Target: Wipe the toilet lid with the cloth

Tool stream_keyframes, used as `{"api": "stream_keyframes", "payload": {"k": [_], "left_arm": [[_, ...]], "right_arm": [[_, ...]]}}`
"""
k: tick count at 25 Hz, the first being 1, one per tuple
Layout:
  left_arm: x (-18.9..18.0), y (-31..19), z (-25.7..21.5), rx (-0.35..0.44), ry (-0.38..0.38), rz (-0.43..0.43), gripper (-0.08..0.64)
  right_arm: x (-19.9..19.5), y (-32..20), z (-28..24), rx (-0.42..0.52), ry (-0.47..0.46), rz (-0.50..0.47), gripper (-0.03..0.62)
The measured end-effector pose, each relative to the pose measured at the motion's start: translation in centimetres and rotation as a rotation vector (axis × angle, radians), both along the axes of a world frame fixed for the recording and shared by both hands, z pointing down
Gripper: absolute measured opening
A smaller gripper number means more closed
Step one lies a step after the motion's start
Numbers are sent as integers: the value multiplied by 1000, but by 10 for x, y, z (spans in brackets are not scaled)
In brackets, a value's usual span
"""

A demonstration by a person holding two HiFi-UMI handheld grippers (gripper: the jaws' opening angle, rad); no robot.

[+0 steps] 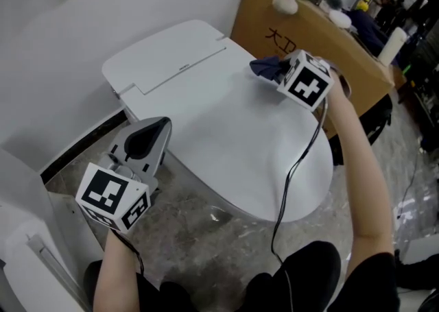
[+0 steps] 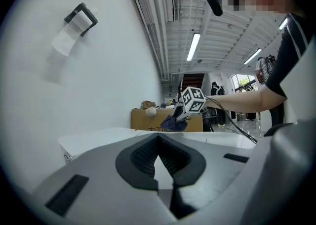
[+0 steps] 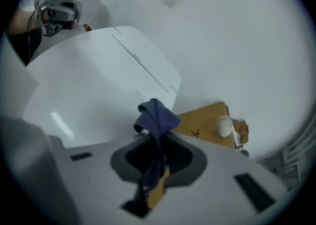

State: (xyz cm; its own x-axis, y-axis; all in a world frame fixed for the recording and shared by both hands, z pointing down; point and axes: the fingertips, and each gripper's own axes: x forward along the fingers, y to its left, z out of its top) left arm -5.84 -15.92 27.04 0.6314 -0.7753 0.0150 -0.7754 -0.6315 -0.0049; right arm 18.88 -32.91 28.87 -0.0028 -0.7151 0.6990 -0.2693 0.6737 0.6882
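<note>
The dark blue cloth (image 1: 267, 66) is caught only by a narrow fold in the right claw (image 1: 274, 70), which is clenched on it. Most of the fabric bunches loosely past the tips, at the far right rim of the closed white plastic toilet lid (image 1: 233, 139); whether it presses the surface or hangs just above is unclear.

The risk, I judge, is that a hard drag over the smooth plastic pulls the fold free. A small wad alone might also touch, leaving much of the lid unwiped. The brown cardboard box (image 1: 267, 19) just beside that rim could snag the cloth.

The right forearm (image 1: 357, 160) reaches across the lid, claw angled down and away. The left claw (image 1: 159, 127), clenched on nothing, hovers low by the toilet's left flank, apart from it.
</note>
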Motion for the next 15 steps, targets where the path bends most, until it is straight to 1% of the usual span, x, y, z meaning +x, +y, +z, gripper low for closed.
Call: {"api": "stream_keyframes", "payload": {"k": [3, 6, 10, 13, 15], "left_arm": [[1, 2, -3, 2, 6, 2, 12], [3, 3, -3, 3, 4, 5, 12], [4, 4, 0, -2, -2, 8, 12], [6, 3, 1, -1, -6, 12, 12], [7, 3, 3, -2, -8, 15, 12]], "right_arm": [[27, -23, 11, -14, 17, 59, 67], [43, -38, 25, -39, -3, 99, 67], [52, -42, 50, -92, 7, 125, 67], [54, -34, 66, -153, -16, 145, 67], [50, -30, 70, -157, -23, 134, 67]]}}
